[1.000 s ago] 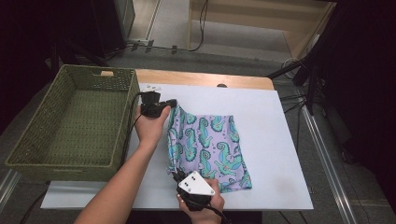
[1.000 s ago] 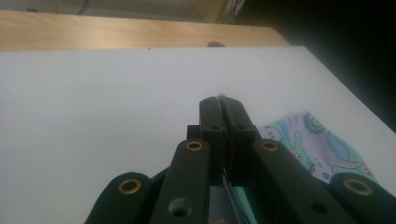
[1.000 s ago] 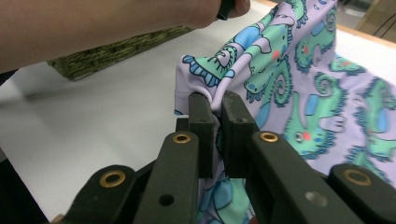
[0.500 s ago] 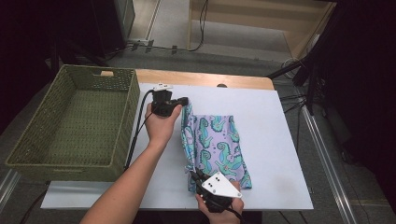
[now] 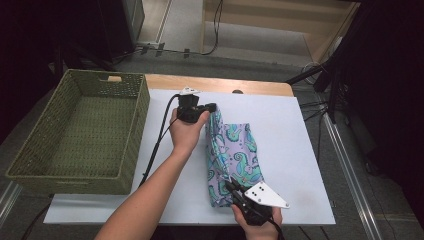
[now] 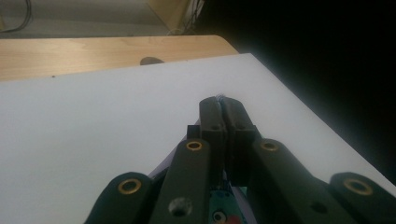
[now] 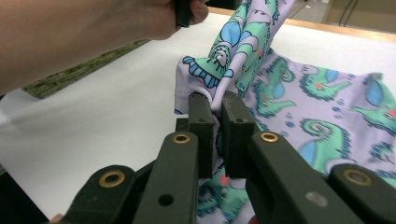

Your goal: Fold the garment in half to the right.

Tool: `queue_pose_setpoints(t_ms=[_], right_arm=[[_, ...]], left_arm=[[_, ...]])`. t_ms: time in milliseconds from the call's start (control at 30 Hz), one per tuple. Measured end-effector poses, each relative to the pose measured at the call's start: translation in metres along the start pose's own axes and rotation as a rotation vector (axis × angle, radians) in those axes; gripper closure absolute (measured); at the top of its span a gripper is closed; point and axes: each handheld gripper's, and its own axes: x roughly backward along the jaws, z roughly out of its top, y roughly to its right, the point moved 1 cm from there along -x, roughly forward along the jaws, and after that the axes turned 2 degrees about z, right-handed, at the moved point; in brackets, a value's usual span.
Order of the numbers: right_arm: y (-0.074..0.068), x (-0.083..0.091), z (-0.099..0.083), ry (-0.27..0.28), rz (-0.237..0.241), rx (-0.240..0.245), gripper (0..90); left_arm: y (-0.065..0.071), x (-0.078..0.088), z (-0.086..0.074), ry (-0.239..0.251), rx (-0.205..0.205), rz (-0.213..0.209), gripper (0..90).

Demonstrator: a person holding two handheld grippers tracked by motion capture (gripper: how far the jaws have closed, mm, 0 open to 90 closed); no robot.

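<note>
A lilac cloth (image 5: 241,150) printed with teal seahorses lies on the white table (image 5: 300,145). Its left edge is raised into a ridge. My left gripper (image 5: 213,107) is shut on the far end of that edge, at the cloth's back corner. In the left gripper view its jaws (image 6: 222,103) are pressed together over the bare table. My right gripper (image 5: 231,186) is shut on the near end of the same edge. In the right gripper view the cloth (image 7: 327,107) runs up between its closed jaws (image 7: 218,100), and the fold rises toward the left hand (image 7: 93,28).
A deep green woven basket (image 5: 136,145) stands at the table's left side, close to the left forearm. A wooden strip (image 5: 240,85) borders the table's back edge. White table surface lies to the right of the cloth. Cables and a dark floor surround the table.
Both hands have moved to the right, drawing the cloth's lifted left edge with them. The cloth now looks narrower, with its left part folding over the rest.
</note>
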Motion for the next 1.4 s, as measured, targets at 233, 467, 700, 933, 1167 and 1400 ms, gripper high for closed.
queue_pose_setpoints(t_ms=[233, 467, 700, 933, 1167, 1400], right_arm=[[0.02, 0.008, -0.008, -0.007, -0.03, -0.028, 82.2], [0.042, 0.015, -0.021, -0.033, -0.073, -0.045, 82.2], [0.057, 0.02, -0.031, -0.061, -0.109, -0.047, 82.2], [0.073, 0.018, -0.046, -0.107, -0.132, -0.097, 81.5], [0.086, 0.021, -0.062, -0.17, -0.146, -0.197, 54.9], [0.091, 0.035, -0.07, -0.213, -0.174, -0.251, 40.2]], left_arm=[[0.006, -0.02, 0.001, -0.02, 0.009, -0.022, 86.8], [0.015, -0.048, -0.004, -0.047, 0.028, -0.077, 86.9], [0.019, -0.071, -0.009, -0.09, 0.046, -0.088, 86.8], [0.025, -0.09, -0.015, -0.14, 0.032, -0.111, 84.4], [0.024, -0.079, -0.018, -0.113, -0.009, -0.139, 42.3], [0.013, -0.062, -0.038, -0.193, -0.045, 0.042, 39.9]])
